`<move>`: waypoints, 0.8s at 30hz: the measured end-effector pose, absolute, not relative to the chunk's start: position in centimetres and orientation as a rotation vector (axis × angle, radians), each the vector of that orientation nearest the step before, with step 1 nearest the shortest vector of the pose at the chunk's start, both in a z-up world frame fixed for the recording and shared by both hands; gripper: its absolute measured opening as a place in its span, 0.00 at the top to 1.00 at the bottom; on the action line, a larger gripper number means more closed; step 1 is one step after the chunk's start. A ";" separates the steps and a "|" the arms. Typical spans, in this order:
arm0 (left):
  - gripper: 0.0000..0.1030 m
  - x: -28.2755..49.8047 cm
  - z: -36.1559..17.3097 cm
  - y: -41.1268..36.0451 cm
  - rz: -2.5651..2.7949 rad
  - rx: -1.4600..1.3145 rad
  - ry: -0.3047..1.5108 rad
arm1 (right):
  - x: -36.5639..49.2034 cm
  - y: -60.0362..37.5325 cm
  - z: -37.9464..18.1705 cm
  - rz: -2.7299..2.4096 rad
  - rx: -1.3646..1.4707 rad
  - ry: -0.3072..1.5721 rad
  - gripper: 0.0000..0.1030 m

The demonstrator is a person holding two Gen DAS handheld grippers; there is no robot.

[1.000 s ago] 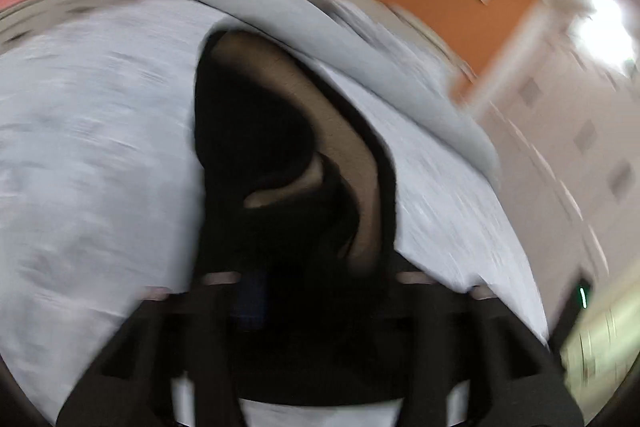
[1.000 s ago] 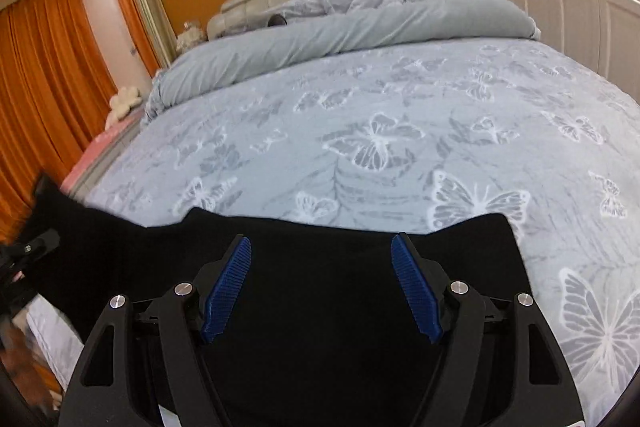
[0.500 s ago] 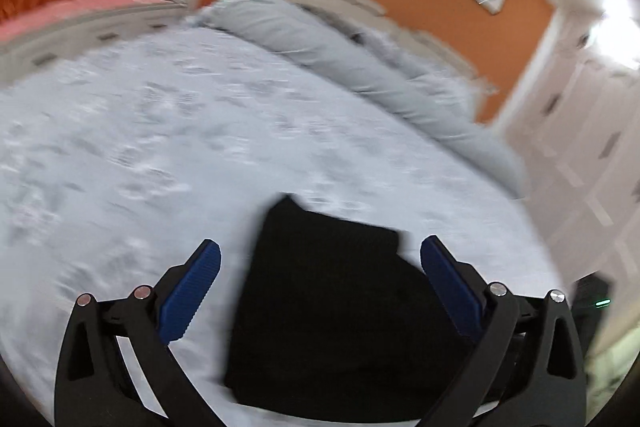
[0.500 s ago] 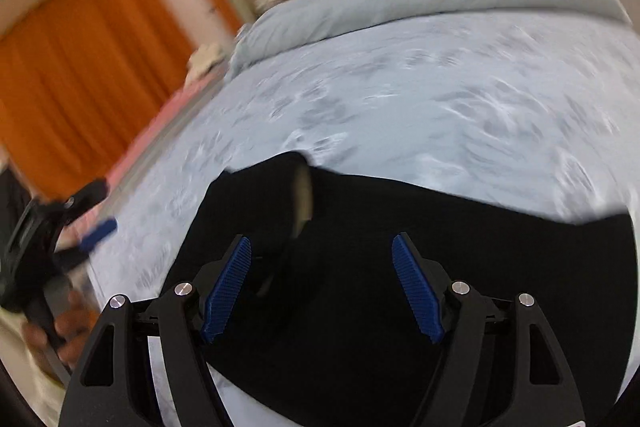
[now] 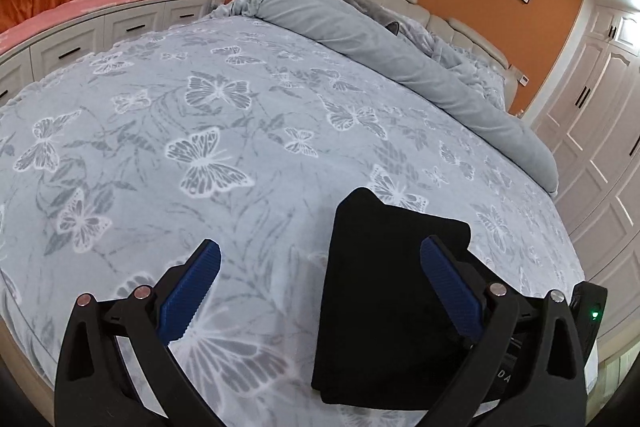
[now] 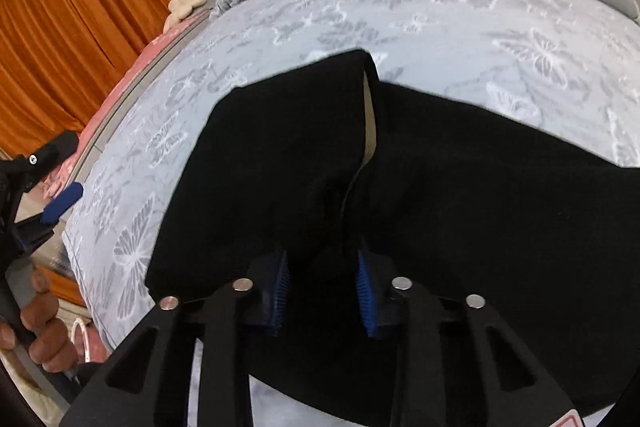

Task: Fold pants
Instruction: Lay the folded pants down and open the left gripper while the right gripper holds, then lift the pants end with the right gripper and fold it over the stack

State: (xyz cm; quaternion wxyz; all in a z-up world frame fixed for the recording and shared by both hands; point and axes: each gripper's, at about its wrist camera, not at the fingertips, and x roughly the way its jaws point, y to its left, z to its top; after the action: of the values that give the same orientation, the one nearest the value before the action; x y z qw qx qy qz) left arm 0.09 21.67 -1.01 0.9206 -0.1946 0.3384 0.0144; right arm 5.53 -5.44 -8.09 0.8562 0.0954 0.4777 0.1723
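The black pants (image 5: 384, 291) lie folded in a compact rectangle near the front edge of the bed. My left gripper (image 5: 320, 291) is open and empty, hovering above the bed with the pants under its right finger. In the right wrist view the pants (image 6: 460, 195) fill the foreground, with a pale inner lining showing in a slit. My right gripper (image 6: 322, 287) is shut on a bunched fold of the pants at their near edge. The left gripper (image 6: 60, 203) shows at the far left of the right wrist view, held by a hand.
The bed (image 5: 200, 107) has a grey-blue butterfly cover and a rolled grey duvet (image 5: 380, 47) at the headboard. White drawers with a pink top (image 5: 80, 27) stand left; white wardrobe doors (image 5: 600, 127) stand right. Orange curtains (image 6: 80, 7) hang behind.
My left gripper let go of the pants, opened and drew back left. My right gripper closed on a fold of the pants at their near edge.
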 end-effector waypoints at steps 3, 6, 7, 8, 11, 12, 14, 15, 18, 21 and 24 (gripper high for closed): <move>0.05 0.1 -1.0 21.6 0.024 -0.410 0.699 | 5.7 -5.0 -7.4 0.356 0.158 1.012 0.65; 0.05 -0.1 -0.9 21.7 0.027 -0.424 0.696 | 5.5 -5.3 -7.2 0.352 0.192 1.029 0.63; 0.05 -0.1 -0.9 21.7 0.031 -0.426 0.695 | 5.3 -5.5 -7.0 0.357 0.202 1.026 0.63; 0.05 -0.2 -0.8 21.6 0.034 -0.428 0.693 | 5.1 -5.5 -6.7 0.369 0.215 1.022 0.63; 0.05 -0.2 -0.9 21.6 0.041 -0.433 0.694 | 4.7 -5.3 -6.3 0.421 0.252 1.033 0.63; 0.05 -0.1 -1.0 21.5 0.043 -0.432 0.696 | 4.9 -5.1 -6.5 0.425 0.263 1.042 0.63; 0.05 0.1 -1.1 21.4 0.044 -0.431 0.703 | 5.3 -5.0 -7.0 0.406 0.264 1.052 0.63; 0.05 0.2 -1.2 21.4 0.044 -0.430 0.706 | 5.8 -5.0 -7.4 0.405 0.292 1.062 0.63; 0.05 0.4 -1.2 21.2 0.042 -0.424 0.707 | 7.4 -5.3 -8.9 0.419 0.412 1.096 0.76; 0.05 0.7 -1.5 21.2 0.043 -0.422 0.714 | 7.6 -5.9 -8.0 0.461 0.475 1.057 0.85; 0.05 0.6 -1.5 21.4 0.025 -0.452 0.712 | 5.8 -8.9 -2.5 0.503 0.498 0.905 0.85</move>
State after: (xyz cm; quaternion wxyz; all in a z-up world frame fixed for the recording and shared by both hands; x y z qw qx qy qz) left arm 0.62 21.38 -1.50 0.9123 -0.2194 0.3455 0.0120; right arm 5.82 -8.94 -2.47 0.8394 0.2354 0.4282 0.2380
